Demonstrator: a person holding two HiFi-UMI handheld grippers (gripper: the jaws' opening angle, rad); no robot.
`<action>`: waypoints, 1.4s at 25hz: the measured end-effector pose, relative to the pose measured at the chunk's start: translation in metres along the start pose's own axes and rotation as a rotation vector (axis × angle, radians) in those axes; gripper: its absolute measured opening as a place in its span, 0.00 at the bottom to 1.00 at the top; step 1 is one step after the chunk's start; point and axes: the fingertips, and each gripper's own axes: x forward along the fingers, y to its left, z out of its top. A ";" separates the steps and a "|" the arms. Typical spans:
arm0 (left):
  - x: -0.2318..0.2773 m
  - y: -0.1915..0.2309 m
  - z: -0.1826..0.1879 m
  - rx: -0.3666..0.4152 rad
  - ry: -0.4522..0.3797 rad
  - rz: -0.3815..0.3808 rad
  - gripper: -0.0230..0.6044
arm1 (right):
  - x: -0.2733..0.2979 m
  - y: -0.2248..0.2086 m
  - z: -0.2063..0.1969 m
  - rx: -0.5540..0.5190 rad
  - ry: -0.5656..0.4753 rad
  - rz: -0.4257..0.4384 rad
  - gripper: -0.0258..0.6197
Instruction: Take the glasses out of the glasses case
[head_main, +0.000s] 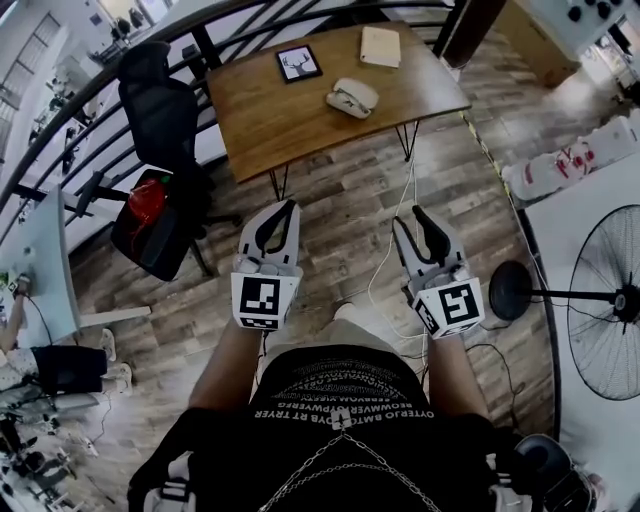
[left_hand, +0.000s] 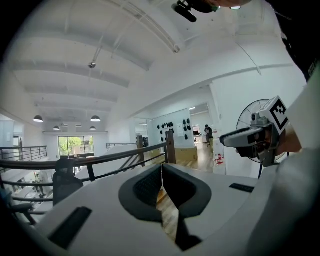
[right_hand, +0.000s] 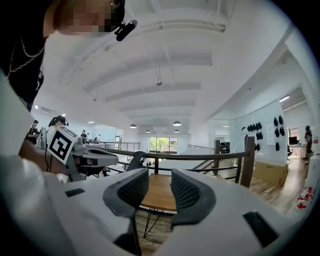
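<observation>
left hand-held gripper (head_main: 289, 208): pressed together, empty | right hand-held gripper (head_main: 408, 220): spread, empty | both well apart from glasses case (head_main: 352, 97)

No words can be read for sure. The black shirt (head_main: 345, 395) has rows of white letters, upside down and too fuzzy to make out. Just above the shirt, the left gripper (head_main: 290, 206) and the right gripper (head_main: 412, 218) each show a black-and-white square code.
</observation>
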 end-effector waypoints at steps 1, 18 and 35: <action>0.003 -0.002 0.002 0.002 0.000 0.003 0.08 | 0.000 -0.004 0.001 -0.001 -0.003 0.005 0.24; 0.012 -0.018 0.013 -0.005 -0.007 0.044 0.08 | -0.003 -0.028 0.001 0.000 -0.025 0.051 0.24; 0.045 -0.035 0.023 -0.043 -0.026 -0.047 0.08 | -0.003 -0.041 -0.006 0.030 0.000 0.024 0.24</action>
